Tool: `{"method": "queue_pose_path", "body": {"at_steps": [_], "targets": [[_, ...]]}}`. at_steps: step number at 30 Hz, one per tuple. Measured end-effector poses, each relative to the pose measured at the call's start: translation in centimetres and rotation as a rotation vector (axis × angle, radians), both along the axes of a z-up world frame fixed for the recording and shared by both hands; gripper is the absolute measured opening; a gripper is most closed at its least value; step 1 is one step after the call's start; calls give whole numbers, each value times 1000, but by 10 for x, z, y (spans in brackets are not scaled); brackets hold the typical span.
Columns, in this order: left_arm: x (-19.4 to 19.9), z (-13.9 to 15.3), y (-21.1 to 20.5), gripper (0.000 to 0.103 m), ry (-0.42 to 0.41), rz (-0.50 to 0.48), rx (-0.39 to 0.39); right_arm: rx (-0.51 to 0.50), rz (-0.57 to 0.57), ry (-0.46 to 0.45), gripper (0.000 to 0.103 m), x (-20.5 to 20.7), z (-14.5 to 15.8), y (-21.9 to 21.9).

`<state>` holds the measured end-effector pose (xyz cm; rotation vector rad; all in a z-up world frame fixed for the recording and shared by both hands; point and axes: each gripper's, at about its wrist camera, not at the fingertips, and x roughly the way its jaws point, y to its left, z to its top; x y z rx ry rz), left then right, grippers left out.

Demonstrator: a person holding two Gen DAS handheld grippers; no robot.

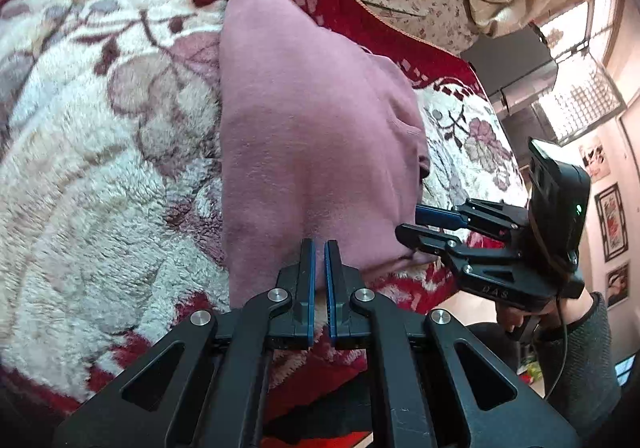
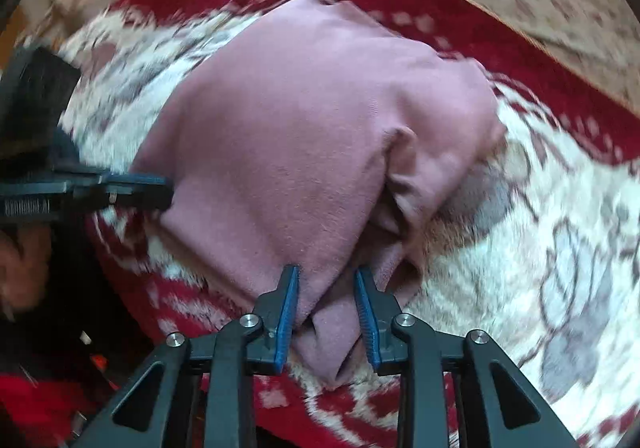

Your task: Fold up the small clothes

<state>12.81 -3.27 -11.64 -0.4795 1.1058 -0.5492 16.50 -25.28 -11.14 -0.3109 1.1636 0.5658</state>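
While the left claw [image 1: 319,254] pinches the near hem of the pink garment [image 1: 308,136] on the fleecy blanket [image 1: 100,168] and the right claw [image 2: 327,280] straddles its corner half-open, a fold seems underway, needing both edges carried forward.

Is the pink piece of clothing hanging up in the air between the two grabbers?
No. The pink garment lies spread on the red and white blanket, with only its near edge between the right gripper fingers.
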Motion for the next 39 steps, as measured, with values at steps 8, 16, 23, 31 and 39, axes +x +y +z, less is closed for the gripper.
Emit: {"method": "queue_pose_path", "body": {"at_steps": [8,16,23,31,39], "targets": [[73,62,26,18,-118,89,-59,43,-51,-185,28,20,66,5],[173,-2,8,13,-2,63,7,87,-108,-174,29,62,10,22],[169,7,-4,11,-84,46,69,248,-142,-204,34,56,7,-4],[80,54,-1,72,-294,60,203,198,-268,-237,39,8,38,-7],[-16,37,-18,84,-262,62,464,111,-425,-325,40,-89,37,-7]]}}
